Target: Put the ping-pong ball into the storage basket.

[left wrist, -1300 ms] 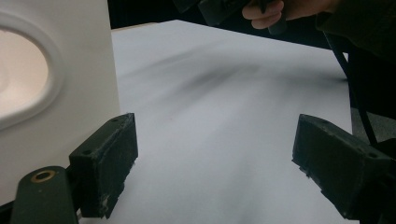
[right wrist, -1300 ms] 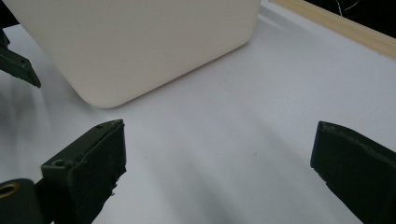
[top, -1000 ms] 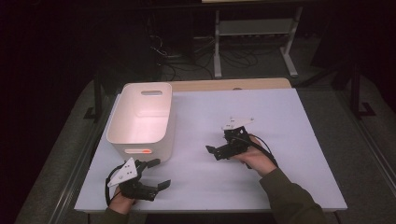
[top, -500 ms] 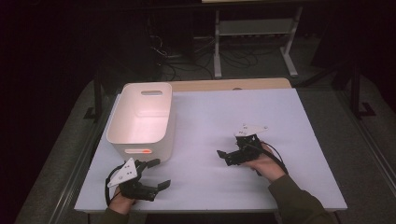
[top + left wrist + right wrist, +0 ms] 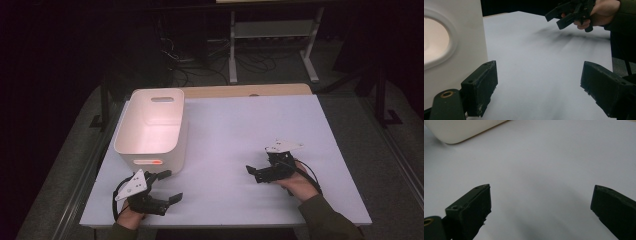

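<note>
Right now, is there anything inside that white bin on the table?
The white bin looks empty: the high view shows bare, pinkish-lit inner walls and floor. The strip of floor just behind its near wall is hidden from that camera.

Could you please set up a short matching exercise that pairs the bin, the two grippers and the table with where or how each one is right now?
Things:
1. white bin
2. left gripper
3. right gripper
4. table

States:
A. open, near the front edge just below the bin
B. white top that bears everything
C. upright at the left, oval handle hole in its wall
D. open, held at the right side of the table

Pairs: 1-C, 2-A, 3-D, 4-B
</note>
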A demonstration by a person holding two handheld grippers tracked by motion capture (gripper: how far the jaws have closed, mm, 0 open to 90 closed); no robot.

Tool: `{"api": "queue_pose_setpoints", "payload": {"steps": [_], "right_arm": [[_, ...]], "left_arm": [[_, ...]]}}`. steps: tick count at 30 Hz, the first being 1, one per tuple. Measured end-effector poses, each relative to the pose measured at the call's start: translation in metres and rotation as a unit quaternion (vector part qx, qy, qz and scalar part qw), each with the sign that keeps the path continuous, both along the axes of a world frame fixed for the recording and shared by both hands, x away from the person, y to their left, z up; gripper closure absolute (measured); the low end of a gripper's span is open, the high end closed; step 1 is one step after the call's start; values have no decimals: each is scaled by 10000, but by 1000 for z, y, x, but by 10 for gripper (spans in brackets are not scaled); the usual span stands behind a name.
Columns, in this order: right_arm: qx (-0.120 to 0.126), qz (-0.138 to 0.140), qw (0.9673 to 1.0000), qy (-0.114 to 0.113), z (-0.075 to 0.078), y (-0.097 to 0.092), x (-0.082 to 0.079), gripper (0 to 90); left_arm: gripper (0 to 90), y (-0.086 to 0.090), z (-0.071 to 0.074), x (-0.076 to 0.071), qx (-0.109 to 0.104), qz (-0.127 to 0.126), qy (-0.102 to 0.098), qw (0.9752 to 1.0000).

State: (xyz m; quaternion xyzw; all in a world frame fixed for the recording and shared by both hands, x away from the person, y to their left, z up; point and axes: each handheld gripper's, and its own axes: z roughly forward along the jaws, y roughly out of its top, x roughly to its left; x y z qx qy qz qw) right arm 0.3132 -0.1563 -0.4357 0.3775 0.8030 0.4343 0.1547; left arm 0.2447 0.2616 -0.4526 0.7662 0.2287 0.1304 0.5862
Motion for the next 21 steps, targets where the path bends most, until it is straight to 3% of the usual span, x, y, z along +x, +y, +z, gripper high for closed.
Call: {"api": "queue_pose_setpoints", "payload": {"steps": [11, 21], "right_arm": [[23, -235, 9997, -74, 1, -24, -15, 27], [-100, -401, 9991, -138, -4, -33, -29, 27]], "left_arm": [[140, 0, 0, 0, 3, 4, 11, 10000], [140, 0, 0, 0, 3, 7, 30, 10000]]}}
